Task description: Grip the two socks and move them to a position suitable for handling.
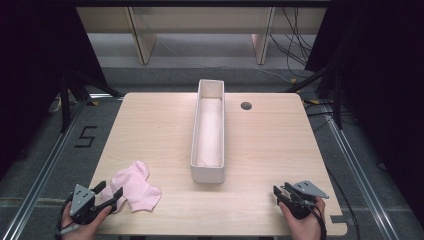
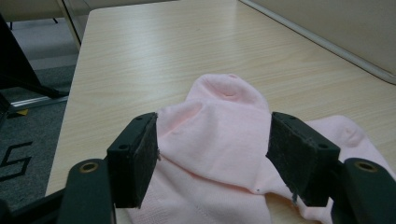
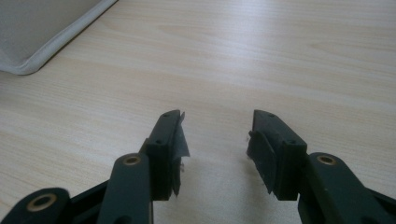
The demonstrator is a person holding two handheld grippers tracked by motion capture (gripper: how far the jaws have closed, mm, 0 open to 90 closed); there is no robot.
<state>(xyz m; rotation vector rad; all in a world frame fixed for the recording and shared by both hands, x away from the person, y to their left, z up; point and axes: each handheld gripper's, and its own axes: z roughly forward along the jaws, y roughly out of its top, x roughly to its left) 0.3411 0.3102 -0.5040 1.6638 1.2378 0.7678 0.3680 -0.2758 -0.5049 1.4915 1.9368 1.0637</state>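
Left gripper (image 2: pixel 212 154) jaws straddle the pink cloth (image 2: pixel 224 140), hiding its near edge.

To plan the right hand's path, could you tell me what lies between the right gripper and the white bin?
Nothing: in the high view only bare table separates the right gripper from the white bin.

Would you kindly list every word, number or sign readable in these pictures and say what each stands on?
"5": black figure marked on the grey floor left of the light wooden table.
Part of that black mark shows in the left gripper view, cut off, not readable there.
No other text.
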